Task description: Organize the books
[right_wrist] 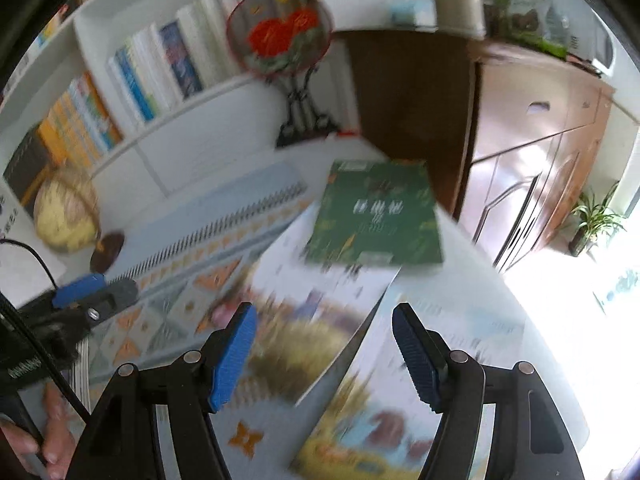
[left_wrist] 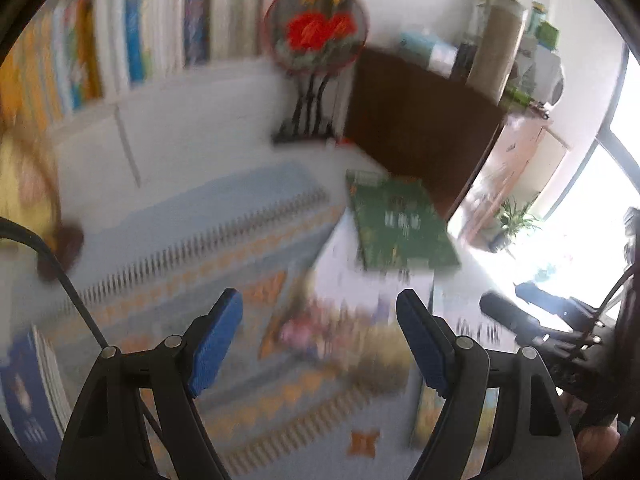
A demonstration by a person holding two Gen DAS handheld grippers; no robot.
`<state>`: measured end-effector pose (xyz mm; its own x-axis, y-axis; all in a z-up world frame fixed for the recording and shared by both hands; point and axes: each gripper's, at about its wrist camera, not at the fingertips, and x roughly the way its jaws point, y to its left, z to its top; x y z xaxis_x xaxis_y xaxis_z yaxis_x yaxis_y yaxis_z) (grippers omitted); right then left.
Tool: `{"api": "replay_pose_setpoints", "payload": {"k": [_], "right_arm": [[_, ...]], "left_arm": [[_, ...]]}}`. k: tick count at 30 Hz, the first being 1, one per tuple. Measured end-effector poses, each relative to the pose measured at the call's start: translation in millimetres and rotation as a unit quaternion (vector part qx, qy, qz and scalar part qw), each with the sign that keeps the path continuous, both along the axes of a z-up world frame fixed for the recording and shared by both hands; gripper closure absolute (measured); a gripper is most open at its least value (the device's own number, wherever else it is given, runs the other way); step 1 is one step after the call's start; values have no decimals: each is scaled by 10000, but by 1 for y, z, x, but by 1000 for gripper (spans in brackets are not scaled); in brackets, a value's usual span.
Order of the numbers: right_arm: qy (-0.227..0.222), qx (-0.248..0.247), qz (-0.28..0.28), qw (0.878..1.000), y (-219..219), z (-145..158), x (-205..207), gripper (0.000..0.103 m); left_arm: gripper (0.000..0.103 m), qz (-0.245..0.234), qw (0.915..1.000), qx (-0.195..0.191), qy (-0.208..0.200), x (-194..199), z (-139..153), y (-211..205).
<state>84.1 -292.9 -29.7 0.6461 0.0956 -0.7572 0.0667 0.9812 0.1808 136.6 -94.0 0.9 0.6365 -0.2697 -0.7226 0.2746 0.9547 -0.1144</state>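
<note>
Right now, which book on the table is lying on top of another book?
The green book. Its near edge overlaps the picture book with the grassy cover, while the spiral-bound book lies flat beside them.

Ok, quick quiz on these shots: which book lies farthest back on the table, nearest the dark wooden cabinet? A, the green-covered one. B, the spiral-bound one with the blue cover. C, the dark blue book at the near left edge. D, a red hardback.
A: the green-covered book lies beyond the picture books, right up by the dark wooden cabinet, in both wrist views.
</note>
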Motion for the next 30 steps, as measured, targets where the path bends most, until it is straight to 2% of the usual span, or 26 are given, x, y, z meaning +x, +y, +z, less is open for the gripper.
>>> {"api": "replay_pose_setpoints", "payload": {"k": [1,2,4,7,9,13,14,15,17,20,25,30], "right_arm": [[2,15,-59,10000,-8,1,8,33],[39,47,-114,9999,-17,1,16,32],[130,175,-242,9995,-36,-3,32,31],[320,519,-333,9976,-65,-16,51,31],[468,753,-388,9953,-83,-26,63,31],[735,1094,-656,9891,-115,-45,82,31],[785,1152,-701,9877,-120,-49,86,31],[887,1218,-733,9859,-124,-56,91,31],[1235,1426,-715,9794,-132,-73,106,31],[1404,1580,-634,9754,-134,-86,119,31],[1143,1212,-635,9840,-132,-82,136,33],[1225,807,-725,9865,-132,-91,156,33]], "left_arm": [[16,-12,9998,34,-217,8,12,-8],[0,-40,9995,15,-317,13,17,-13],[1,-107,9992,-78,-370,28,23,-26],[1,-214,9992,-238,-219,46,18,-40],[1,-254,9993,-260,-129,60,8,-50],[1,-498,9985,-45,221,93,-24,-71],[4,-640,9973,-12,353,100,-35,-76],[19,-862,9948,-84,529,107,-46,-82],[39,-1218,9861,-307,1084,124,-72,-93],[39,-1244,9795,-444,1521,143,-101,-103],[39,-1120,9772,-537,1720,157,-123,-107],[38,-1086,9748,-522,1880,166,-136,-109]]}}
